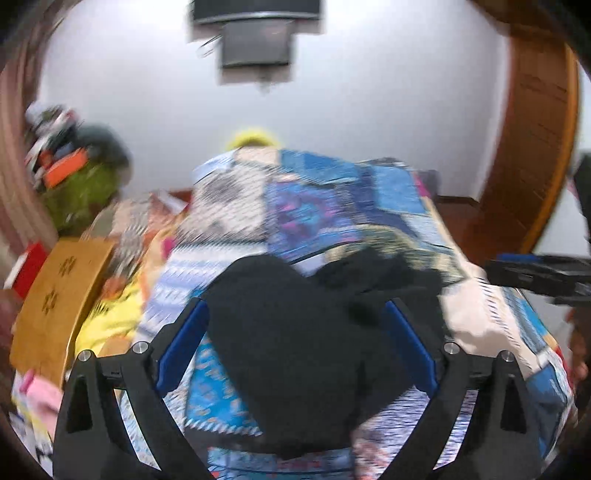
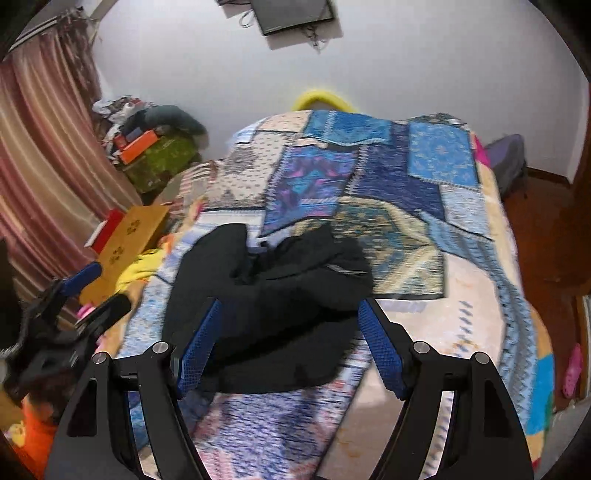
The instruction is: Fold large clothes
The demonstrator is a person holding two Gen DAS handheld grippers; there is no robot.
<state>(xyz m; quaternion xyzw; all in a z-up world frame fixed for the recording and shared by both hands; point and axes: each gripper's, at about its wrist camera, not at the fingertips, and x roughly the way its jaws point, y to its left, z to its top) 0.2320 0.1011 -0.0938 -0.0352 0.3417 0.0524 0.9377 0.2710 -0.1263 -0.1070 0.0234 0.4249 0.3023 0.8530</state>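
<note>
Black cloth lies in a crumpled heap on the bed, on top of a quilt made of blue, cream and purple patches. It sits on the near half of the bed, a bit toward the side with the curtain. Seen from the right wrist, the right gripper hangs above the near edge of the cloth, and its blue fingers are spread apart, one on each side of the heap. Nothing is pinched between them, and they look lifted off the cloth. Seen from the left wrist, the left gripper is spread very wide, and the cloth shows in the gap between its fingers, lower down on the quilt. Its pads do not press on the cloth. That view is blurry, so small things are hard to make out. The left gripper also shows at the left edge of the right wrist view, beside the bed and near a brown box. The right gripper peeks in at the right edge of the left wrist view. A dark screen hangs on the white wall past the bed.
</note>
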